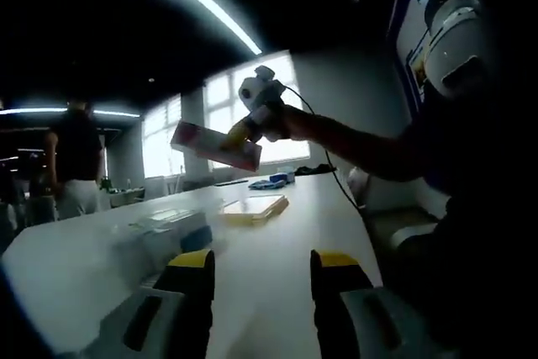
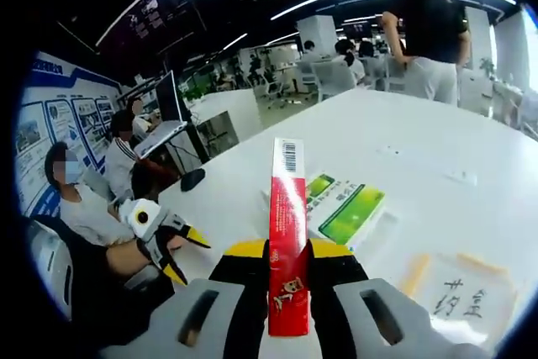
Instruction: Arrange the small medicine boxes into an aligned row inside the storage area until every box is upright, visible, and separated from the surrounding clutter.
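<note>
Item: red medicine box (image 2: 287,241). Held in the right claw (image 2: 288,251), whose jaws are closed on the lower part of its two broad faces. In the right gripper view the box stands at centre frame, its long axis running straight up the picture along the line of the jaws, barcode end uppermost and pointing away from the claw.

In the left gripper view the same box (image 1: 215,145) is seen left of centre, lifted well clear of the worktop (image 1: 277,266), with its long axis lying nearly level and dipping slightly toward the lower right.

Item: green medicine box (image 2: 347,208). Lies flat on the worktop just right of the red box in the right gripper view, its long axis slanting toward the upper left. It is not upright. The right claw is taken to be the nearer to it.

Item: left claw (image 1: 262,261). Jaws apart, nothing between them, low in the frame over the worktop.

Item: flat yellowish object (image 1: 255,206), mid-frame on the worktop; possibly another box, too dim to tell.

Storage area: not identified with certainty.
</note>
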Demonstrator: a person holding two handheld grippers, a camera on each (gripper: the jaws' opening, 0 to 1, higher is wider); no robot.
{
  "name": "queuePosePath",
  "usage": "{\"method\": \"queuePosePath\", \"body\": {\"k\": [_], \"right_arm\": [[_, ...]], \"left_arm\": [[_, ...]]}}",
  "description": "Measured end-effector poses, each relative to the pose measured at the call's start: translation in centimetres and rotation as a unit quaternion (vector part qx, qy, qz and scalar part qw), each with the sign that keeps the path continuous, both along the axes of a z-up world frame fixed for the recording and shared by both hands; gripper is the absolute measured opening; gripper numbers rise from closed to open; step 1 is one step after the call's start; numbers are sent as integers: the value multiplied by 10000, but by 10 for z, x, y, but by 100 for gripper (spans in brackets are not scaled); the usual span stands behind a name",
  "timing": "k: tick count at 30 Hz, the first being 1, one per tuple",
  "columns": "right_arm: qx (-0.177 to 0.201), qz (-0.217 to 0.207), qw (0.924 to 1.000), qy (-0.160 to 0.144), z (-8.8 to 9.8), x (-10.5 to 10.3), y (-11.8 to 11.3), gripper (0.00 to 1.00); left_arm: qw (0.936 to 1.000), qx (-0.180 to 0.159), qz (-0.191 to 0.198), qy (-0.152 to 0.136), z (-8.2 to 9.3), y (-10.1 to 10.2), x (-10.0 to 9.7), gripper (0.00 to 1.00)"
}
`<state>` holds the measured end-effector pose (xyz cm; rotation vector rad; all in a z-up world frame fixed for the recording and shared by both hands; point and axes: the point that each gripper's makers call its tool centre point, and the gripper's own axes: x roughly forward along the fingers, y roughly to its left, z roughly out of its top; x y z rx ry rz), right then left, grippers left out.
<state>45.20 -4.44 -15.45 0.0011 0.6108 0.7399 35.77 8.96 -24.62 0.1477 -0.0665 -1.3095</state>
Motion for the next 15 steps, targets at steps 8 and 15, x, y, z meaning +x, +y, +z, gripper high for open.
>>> {"method": "queuePosePath", "body": {"k": [8, 15], "right_arm": [[-78, -219, 9997, -104, 9, 17, 1, 14], [-220, -656, 9975, -146, -1, 36, -10, 14]], "left_arm": [[10000, -42, 35, -49, 2, 2, 0, 47], [9998, 2, 163, -136, 2, 2, 4, 54]]}}
